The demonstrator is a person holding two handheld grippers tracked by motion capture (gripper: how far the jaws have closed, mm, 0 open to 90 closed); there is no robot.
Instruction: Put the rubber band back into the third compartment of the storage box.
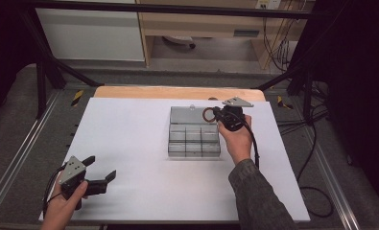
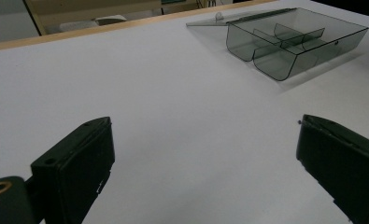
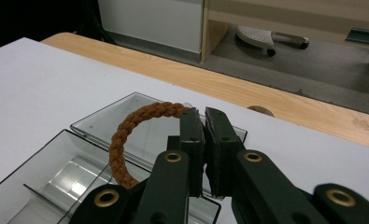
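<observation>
Right gripper [image 3: 203,140] has its jaws clenched on a brown braided ring [image 3: 126,135], pinching one side of the loop and holding it just above the clear compartment box [image 1: 194,141] near the open lid. The ring looks light, soft and cord-like, probably grippy, not fragile; a pinch across the braid seems enough, though the free side may sag or swing. Left gripper [image 1: 100,172] sits low over the desk [image 1: 129,124], jaws released, well apart from the box.
</observation>
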